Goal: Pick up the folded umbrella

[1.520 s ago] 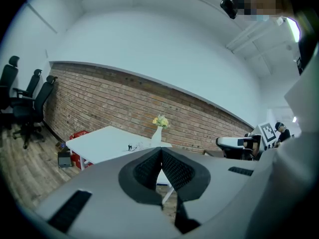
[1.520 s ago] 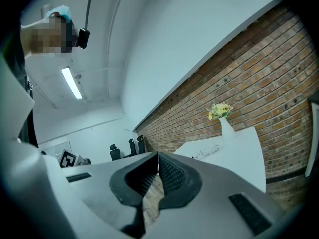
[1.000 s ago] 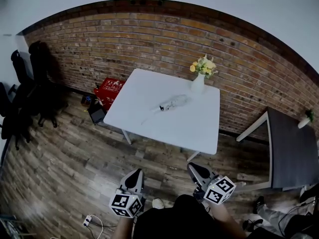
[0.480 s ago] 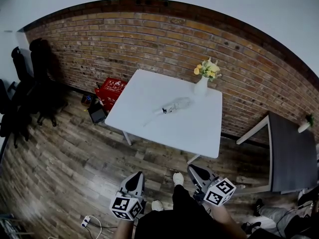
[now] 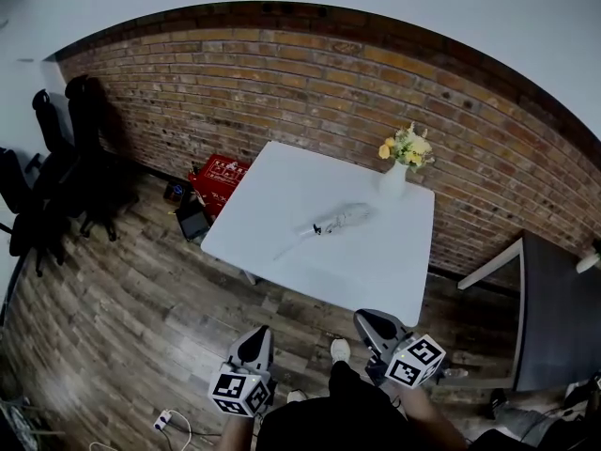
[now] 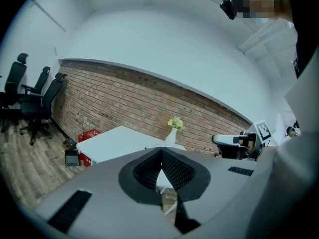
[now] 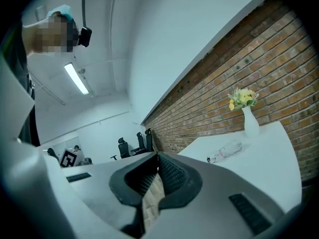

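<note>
The folded umbrella point(image 5: 336, 221), pale with a clear sleeve, lies on the white table point(image 5: 272, 195) near its middle, its strap trailing toward the near left. In the right gripper view the umbrella point(image 7: 227, 151) lies ahead and to the right of the jaws. My left gripper point(image 5: 255, 334) and right gripper point(image 5: 374, 319) hang side by side over the wooden floor, short of the table's near edge. Both are shut with nothing between their pads. The left gripper point(image 6: 161, 151) points at the table point(image 6: 112, 141); the right gripper point(image 7: 158, 156) points left of the umbrella.
A white vase of yellow flowers point(image 5: 402, 163) stands at the table's far right corner, against the brick wall. A red crate point(image 5: 223, 172) and a black box point(image 5: 193, 220) sit on the floor to the left. Black office chairs point(image 5: 56, 163) stand far left, a dark table point(image 5: 556, 322) at right.
The person has walked toward the white table, which now sits lower and nearer in the head view. Both grippers came forward with them and stayed shut.
</note>
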`<action>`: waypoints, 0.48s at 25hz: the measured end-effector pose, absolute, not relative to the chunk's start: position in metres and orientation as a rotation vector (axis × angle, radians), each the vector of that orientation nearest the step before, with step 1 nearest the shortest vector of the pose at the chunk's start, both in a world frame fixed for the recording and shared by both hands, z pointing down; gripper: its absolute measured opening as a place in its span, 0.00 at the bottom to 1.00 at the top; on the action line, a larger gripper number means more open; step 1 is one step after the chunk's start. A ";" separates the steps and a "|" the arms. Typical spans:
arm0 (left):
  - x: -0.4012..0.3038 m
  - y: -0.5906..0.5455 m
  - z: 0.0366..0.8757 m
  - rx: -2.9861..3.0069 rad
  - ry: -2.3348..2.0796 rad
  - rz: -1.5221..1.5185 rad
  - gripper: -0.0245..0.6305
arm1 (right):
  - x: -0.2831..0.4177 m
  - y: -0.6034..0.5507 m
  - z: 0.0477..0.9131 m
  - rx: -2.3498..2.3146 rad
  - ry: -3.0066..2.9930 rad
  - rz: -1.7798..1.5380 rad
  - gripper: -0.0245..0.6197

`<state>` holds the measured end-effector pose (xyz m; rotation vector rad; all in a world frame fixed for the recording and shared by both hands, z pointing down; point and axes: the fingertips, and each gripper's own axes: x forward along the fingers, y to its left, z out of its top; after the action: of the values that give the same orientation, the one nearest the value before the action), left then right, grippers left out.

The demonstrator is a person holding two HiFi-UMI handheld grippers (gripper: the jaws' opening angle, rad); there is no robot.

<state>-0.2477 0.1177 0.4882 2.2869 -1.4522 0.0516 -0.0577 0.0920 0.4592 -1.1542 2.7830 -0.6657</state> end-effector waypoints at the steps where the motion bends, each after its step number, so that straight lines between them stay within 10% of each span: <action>1: -0.243 0.110 0.487 2.285 -1.457 0.050 0.06 | -0.055 0.084 0.460 -1.144 2.792 -0.666 0.07; 12: -0.192 0.030 0.479 2.253 -1.496 0.067 0.06 | -0.008 -0.008 0.462 -1.072 2.821 -0.693 0.07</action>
<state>-0.1920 0.0299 0.4792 2.2526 -1.4959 0.0669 -0.0083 -0.0081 0.4623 -1.0718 2.8206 -0.6926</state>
